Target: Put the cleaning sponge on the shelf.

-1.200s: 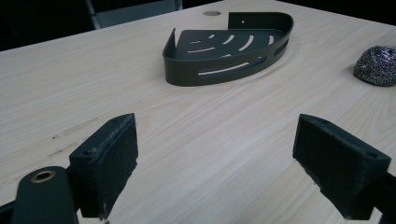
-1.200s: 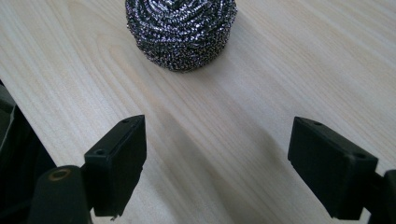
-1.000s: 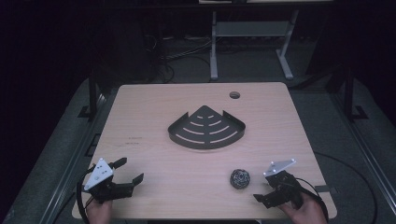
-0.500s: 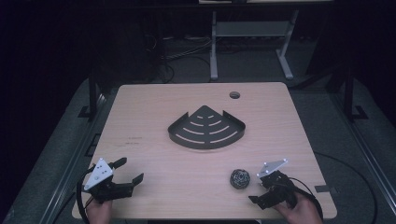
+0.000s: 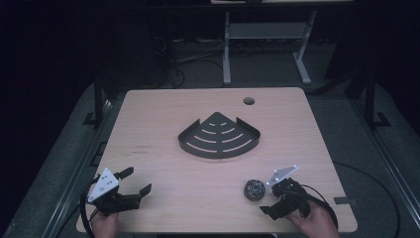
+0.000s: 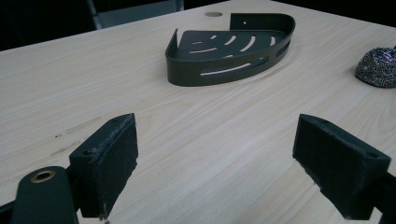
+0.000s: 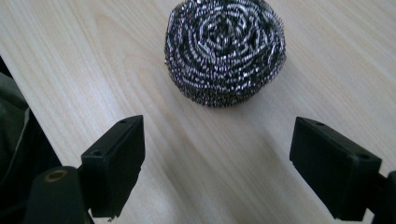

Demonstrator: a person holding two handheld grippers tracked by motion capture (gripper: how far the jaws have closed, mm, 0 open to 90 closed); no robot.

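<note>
Round steel-wool scourer (image 7: 225, 50) lying on table (image 5: 163, 114), coiled wire glinting; right gripper (image 7: 217, 172) and left gripper (image 6: 217, 163) both gaping, holding nothing

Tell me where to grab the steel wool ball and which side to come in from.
Grip the steel wool ball across its round middle, one jaw on each flank. It sits free on the table, a squashy dome with no handle. The right gripper, jaws open and facing it, is probably best placed: come straight ahead, low over the wood.

A round steel scourer (image 5: 253, 189) lies near a black corner caddy (image 5: 219, 136).
</note>
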